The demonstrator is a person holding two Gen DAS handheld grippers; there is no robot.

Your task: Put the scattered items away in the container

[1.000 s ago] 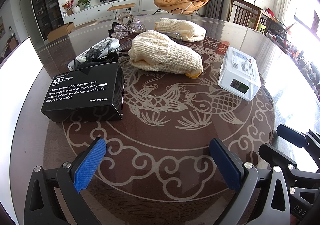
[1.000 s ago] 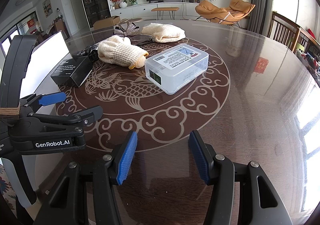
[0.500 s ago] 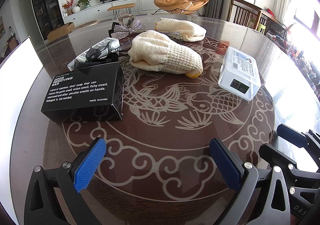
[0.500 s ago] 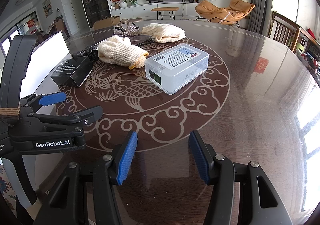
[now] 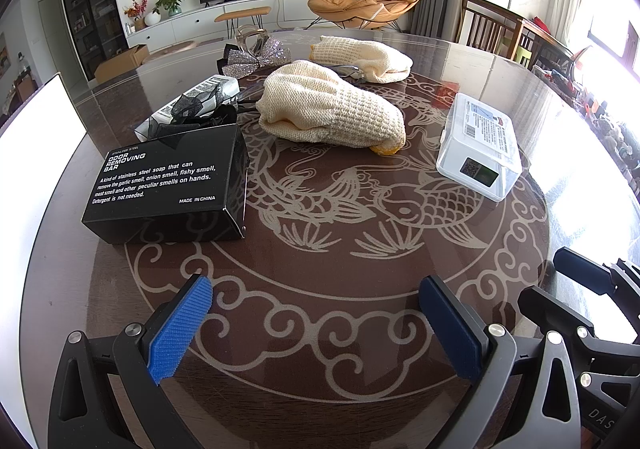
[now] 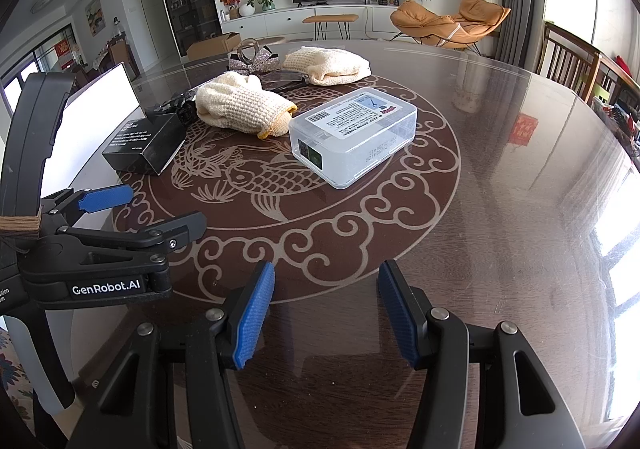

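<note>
My left gripper [image 5: 316, 323] hangs over the near edge of the round table [image 5: 500, 273] with its blue pads spread wide and nothing between them; they touch nothing. My right gripper [image 6: 326, 313] sits just beside it, jaws likewise parted and empty above bare glass.

Ahead of the left gripper lies the black soap box [image 5: 168, 185], flat on the table, printed side up. Behind it I see a black ribbon bow [image 5: 196, 109] resting against a silver-wrapped packet [image 5: 208, 87]. Toward the centre is a cream knitted glove [image 5: 332, 109], and a second glove [image 5: 364, 55] lies farther back, near a sparkly silver bow [image 5: 256, 57].

The clear plastic box [image 6: 354, 133] with a printed label stands ahead of the right gripper, just beside the nearer glove, lid shut.

At the far left edge stands a white container [image 6: 94, 117]; I can only see its flat side, apart from all the scattered items.
</note>
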